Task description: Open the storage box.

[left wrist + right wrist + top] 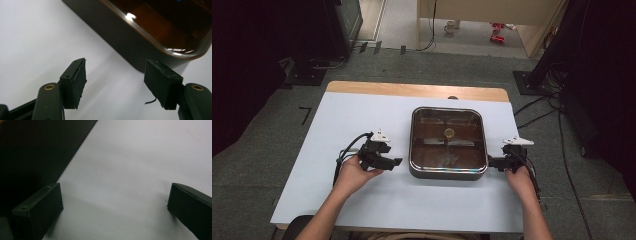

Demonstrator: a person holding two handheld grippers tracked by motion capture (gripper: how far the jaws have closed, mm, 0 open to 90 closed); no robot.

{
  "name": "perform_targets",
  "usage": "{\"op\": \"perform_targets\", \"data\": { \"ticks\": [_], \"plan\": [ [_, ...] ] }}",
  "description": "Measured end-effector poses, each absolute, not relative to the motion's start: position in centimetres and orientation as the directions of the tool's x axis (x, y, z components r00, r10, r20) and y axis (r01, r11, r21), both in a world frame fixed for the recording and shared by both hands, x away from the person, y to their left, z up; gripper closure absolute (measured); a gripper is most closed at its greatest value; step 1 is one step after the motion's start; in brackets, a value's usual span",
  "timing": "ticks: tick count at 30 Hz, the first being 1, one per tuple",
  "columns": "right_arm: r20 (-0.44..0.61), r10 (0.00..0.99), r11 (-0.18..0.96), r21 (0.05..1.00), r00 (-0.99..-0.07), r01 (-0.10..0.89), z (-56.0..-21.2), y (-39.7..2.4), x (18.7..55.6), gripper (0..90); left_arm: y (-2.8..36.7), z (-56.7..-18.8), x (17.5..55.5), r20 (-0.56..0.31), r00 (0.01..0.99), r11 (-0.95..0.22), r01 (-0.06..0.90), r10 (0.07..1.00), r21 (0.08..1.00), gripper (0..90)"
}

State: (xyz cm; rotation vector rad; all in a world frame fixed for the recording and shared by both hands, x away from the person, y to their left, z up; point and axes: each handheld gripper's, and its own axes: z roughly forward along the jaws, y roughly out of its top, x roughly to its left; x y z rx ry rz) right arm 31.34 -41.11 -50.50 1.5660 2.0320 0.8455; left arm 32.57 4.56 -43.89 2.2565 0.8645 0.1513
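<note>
Fingers of my left gripper [397,162] and right gripper [490,162] gape empty beside the dark square glass-lidded pan [448,142] on the white tabletop [362,200]; next, I judge, both must clamp its sides.

Pan [448,172] between two hand-held grippers

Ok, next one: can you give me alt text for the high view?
A square dark pan with a glass lid sits on a white table, flanked by a person's two hand-held grippers. The left gripper is short of the pan's left side, jaws apart and empty; the right gripper is at its near right corner.
</note>
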Motion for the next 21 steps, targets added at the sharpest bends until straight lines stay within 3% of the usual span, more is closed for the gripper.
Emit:
{"op": "perform_targets", "data": {
  "ticks": [21],
  "plan": [
    [0.021, 0.964, 0.176, 0.697, -0.265, 0.695, -50.5, -41.1, 31.3, 0.0, 1.8, -40.0, 34.0, -0.144, 0.824, -0.532, 0.476, 0.548, 0.7, 33.9]
  ]
}}
